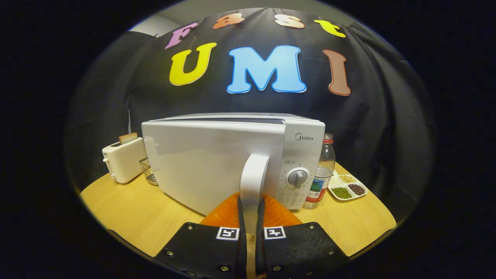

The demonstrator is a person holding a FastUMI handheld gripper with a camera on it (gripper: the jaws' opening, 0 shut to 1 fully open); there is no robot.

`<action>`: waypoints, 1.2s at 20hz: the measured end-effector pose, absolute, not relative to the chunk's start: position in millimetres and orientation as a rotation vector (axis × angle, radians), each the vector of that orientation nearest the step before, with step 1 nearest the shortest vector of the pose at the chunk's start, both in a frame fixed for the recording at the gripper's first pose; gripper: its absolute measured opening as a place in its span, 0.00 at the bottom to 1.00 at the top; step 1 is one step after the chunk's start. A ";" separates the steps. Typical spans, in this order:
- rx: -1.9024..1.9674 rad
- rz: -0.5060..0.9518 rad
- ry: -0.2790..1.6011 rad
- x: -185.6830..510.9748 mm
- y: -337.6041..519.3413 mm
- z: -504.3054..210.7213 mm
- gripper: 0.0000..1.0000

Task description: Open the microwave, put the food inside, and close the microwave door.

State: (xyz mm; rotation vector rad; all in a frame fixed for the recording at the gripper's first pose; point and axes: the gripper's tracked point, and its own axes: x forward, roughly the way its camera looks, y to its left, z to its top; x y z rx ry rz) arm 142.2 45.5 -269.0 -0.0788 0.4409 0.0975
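Tongs (251,228) close on the handle (254,178) of the microwave (232,162) at the bottom centre of the frame, both fingers (224,217) pressed against the upright white bar. The door (201,166) stands swung slightly out from the body at its handle side. Right of the handle sits the dial (297,178) on the control panel. A bottle (321,174) stands just beside the microwave's right side, with a tray (347,188) of beans further right. At centre left, a toaster (123,159) holding a slice of bread (128,138) rests near a wire basket (149,170). All stand on the wooden desk (128,209).
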 end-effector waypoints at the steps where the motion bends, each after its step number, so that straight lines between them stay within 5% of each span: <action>1: -0.084 0.111 0.448 130.6 51.5 -268.1 0.09; 13: -0.089 0.154 0.488 43.3 121.4 -258.7 0.11; 24: -0.099 0.251 0.519 -24.5 207.0 -262.3 0.26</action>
